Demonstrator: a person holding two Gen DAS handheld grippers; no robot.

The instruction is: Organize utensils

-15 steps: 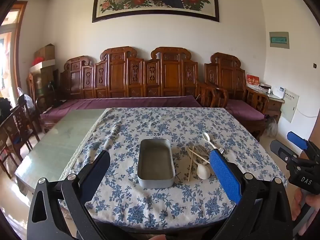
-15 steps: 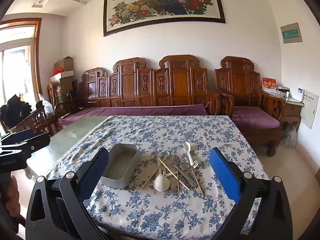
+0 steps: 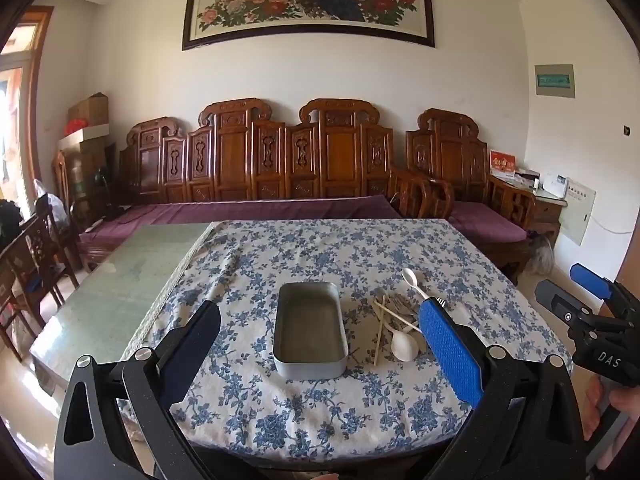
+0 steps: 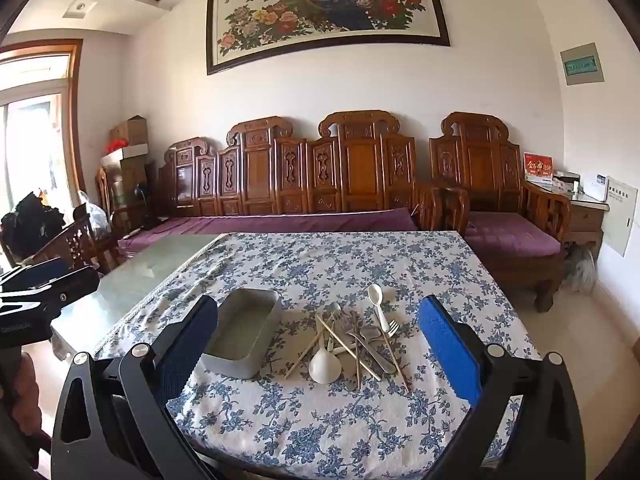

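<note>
On the floral-clothed table [image 4: 400, 256], the left gripper [image 3: 320, 344] hovers with jaws spread before the empty metal tin [image 3: 309, 330], the jumbled utensils [image 4: 352, 340] just right of it, faced by the equally spread right gripper [image 4: 318, 344].

Tin [image 3: 309, 330] left of utensil pile [image 4: 352, 344] on table [image 3: 320, 412]

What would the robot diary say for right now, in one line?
stage: start | left gripper: open | right gripper: open | tin: empty | utensil pile: right of tin
</note>
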